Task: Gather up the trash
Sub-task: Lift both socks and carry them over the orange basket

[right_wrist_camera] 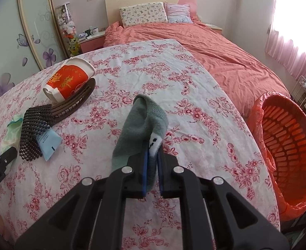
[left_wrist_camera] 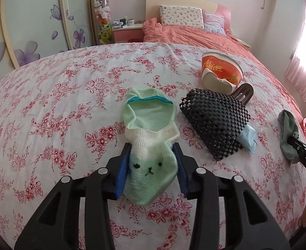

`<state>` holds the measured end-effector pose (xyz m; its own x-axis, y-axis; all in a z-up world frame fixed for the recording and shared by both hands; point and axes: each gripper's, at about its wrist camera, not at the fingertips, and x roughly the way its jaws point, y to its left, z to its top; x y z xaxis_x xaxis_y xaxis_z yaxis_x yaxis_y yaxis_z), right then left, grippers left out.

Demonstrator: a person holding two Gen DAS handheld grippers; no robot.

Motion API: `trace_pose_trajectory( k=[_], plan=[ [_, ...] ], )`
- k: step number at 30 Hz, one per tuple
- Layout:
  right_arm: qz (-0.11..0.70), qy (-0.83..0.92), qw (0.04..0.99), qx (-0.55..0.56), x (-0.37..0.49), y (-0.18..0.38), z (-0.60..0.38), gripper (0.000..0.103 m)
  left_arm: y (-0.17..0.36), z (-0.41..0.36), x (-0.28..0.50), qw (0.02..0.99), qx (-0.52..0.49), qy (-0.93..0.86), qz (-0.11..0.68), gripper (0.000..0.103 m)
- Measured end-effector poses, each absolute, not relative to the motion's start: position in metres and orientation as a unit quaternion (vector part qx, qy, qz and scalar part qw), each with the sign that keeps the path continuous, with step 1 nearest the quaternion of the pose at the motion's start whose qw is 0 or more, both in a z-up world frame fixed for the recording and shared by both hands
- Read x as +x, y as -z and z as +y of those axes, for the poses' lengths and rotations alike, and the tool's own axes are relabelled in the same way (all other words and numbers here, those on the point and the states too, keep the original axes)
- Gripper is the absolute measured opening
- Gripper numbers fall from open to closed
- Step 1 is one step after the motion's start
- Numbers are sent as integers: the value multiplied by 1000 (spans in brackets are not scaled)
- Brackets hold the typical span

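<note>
Trash here is mixed in with clothing on the floral cloth (left_wrist_camera: pixel 48 95): we see a crushed red paper cup (left_wrist_camera: pixel 221 70) lying on its side, partly on a brown curved rack (right_wrist_camera: pixel 73 104), with a black mesh mat (left_wrist_camera: pixel 215 123) in front of it and a light blue packet (left_wrist_camera: pixel 247 138) sticking out from under the mat. The left gripper (left_wrist_camera: pixel 151 158) sits around a pale green sock (left_wrist_camera: pixel 149 137) (little face on the toe); its blue pads flank the sock's sides, and we cannot tell whether they press on it. The right gripper (right_wrist_camera: pixel 152 166) is squeezed almost together, pinching a grey-green sock (right_wrist_camera: pixel 140 129) that stands up from the pads, well right of the cup. An orange basket (right_wrist_camera: pixel 286 145) lined with a red bag sits at the cloth's right edge. A bed with a coral duvet (right_wrist_camera: pixel 205 48) lies behind.
</note>
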<state>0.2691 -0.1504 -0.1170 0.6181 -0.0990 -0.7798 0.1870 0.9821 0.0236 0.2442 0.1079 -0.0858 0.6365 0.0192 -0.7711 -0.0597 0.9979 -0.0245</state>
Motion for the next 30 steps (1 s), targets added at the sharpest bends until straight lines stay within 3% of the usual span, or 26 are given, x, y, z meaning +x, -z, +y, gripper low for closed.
trace_pose_trajectory(
  k=[9,14,30],
  plan=[
    [428,75,898,70,268,117,-157,14,86,109,243,904,-23,-32,426,41],
    [430,98,896,58,268,117,-155,26,86,109,243,903,-18,-35,427,42],
    [429,98,896,62,268,117,-157,27,87,109,244,904,-22,-33,427,42]
  ],
)
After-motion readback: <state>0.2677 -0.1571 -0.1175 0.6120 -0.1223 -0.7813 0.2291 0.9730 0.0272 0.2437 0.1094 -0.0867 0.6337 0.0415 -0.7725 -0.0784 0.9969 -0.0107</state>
